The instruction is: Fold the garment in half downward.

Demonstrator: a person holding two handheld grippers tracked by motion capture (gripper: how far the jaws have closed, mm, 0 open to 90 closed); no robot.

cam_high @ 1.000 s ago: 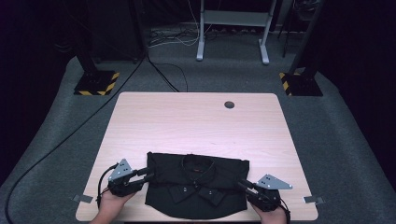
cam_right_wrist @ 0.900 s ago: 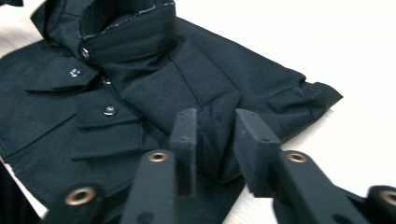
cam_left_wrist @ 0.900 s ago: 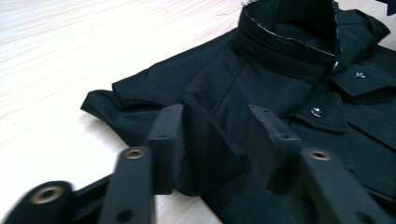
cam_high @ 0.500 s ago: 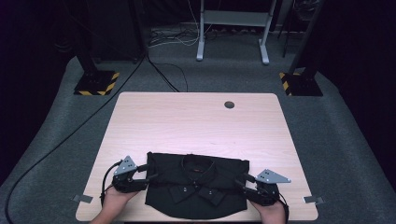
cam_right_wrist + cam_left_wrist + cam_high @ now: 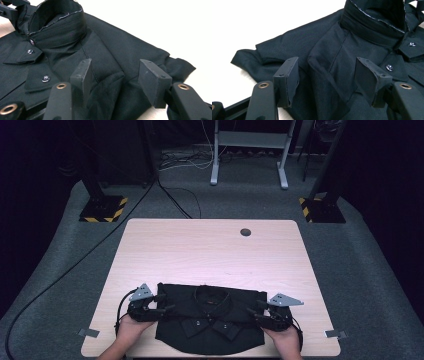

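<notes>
High view: folded black shirt flat at near edge of pale wood-grain table, collar toward far side, curved hem toward person. Left gripper at shirt's left edge, right gripper at right edge, each in a hand, grey three-cornered plate on top. Round grommet hole near far edge of table, well apart from shirt. Tape tabs at near corners.

Left gripper view: adds detail lost from above. Jaws apart, just been opening; folded shoulder cloth lies between pads, not pinched. Fine matte weave, stand-up collar with pale stitched edge, two small shiny buttons on placket. Sleeve fold juts out at left onto bare tabletop.

Right gripper view: mirror case. Jaws apart, just been opening; ridge of fabric between pads, left pad close against the fold, contact unclear, no clamp seen. Three buttons on placket, collar upright and open. Pads black, blocky, rough-edged; brass rivets on jaw arms.
</notes>
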